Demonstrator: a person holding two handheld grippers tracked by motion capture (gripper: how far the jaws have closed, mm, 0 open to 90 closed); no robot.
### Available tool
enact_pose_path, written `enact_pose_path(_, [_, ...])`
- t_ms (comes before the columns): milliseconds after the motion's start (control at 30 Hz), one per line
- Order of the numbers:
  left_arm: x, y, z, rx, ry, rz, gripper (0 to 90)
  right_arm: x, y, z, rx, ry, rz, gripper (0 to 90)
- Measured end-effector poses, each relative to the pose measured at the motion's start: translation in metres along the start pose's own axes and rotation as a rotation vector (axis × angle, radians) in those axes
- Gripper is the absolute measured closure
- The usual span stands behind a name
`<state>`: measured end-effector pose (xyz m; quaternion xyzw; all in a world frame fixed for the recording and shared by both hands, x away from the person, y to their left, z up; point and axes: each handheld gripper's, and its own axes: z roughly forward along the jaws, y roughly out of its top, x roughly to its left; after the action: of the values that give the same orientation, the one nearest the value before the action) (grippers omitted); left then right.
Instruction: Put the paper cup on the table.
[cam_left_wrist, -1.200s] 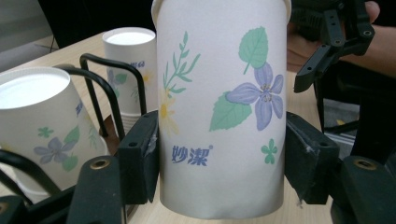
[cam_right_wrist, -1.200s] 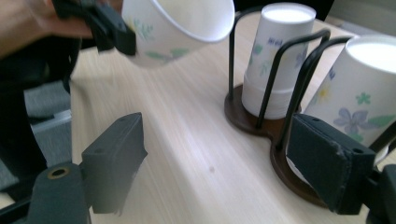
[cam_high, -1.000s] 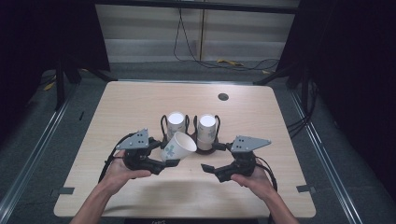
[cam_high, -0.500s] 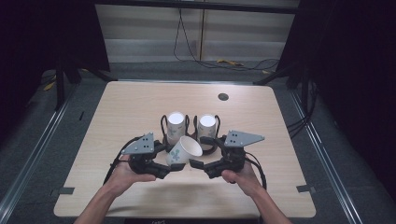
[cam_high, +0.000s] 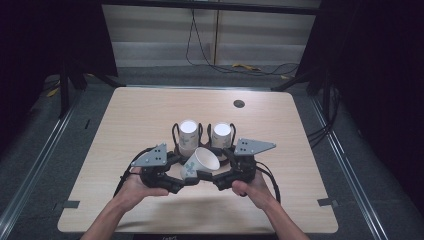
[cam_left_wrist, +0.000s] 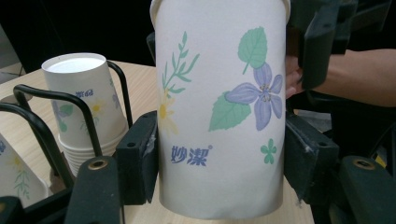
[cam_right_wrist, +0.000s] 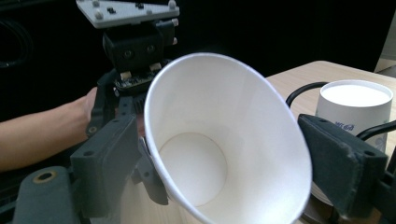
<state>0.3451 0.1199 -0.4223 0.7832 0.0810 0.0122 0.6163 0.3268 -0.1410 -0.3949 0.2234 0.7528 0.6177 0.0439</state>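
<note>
A white paper cup (cam_high: 202, 161) with a flower print hangs tilted above the table's front middle, its mouth turned toward my right gripper (cam_high: 218, 167). My left gripper (cam_high: 186, 172) is shut on the cup's lower half; in the left gripper view both pads press the cup (cam_left_wrist: 219, 116) at its sides. The right gripper view looks straight into the cup's mouth (cam_right_wrist: 210, 154). There my right gripper (cam_right_wrist: 224, 158) stands open, one jaw on each side of the rim. A finger (cam_left_wrist: 317, 42) of the right gripper shows beside the cup's rim with a small gap.
Two stacks of upside-down paper cups (cam_high: 188, 132) (cam_high: 221, 134) stand in black wire holders just behind the grippers. One stack (cam_left_wrist: 86, 112) is close to the left jaw, another stack (cam_right_wrist: 355, 107) close to the right jaw. A round grommet (cam_high: 239, 104) sits at the table's (cam_high: 150, 115) back.
Both grippers have drawn together at the front middle. The cup in the left gripper has tipped its mouth toward the right gripper, whose jaws now flank the rim.
</note>
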Motion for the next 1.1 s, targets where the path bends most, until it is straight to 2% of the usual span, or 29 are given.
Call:
enact_pose_path(267, [-0.0002,-0.0002,0.0007,0.003,-0.013,0.016,35.8,-0.0022,-0.0020,0.0033,0.014,0.020,0.018,21.5])
enact_pose_path(433, [0.0007,-0.0012,-0.0001,0.014,-0.017,0.010,35.2,-0.0034,-0.0004,0.0034,0.009,0.039,0.024,25.7])
enact_pose_path(667, [0.0015,-0.0023,0.0012,0.016,-0.022,0.004,34.6,-0.0029,0.0007,0.0038,0.014,0.039,0.015,27.6])
enact_pose_path(867, [0.0028,-0.0024,0.0016,0.018,-0.027,-0.022,33.3,-0.0031,0.0012,0.0045,0.015,0.034,0.014,27.8])
enact_pose_path(1100, [0.0037,-0.0031,0.0023,0.038,-0.017,-0.035,24.6,-0.0031,0.0011,0.0053,0.023,0.027,0.009,28.2])
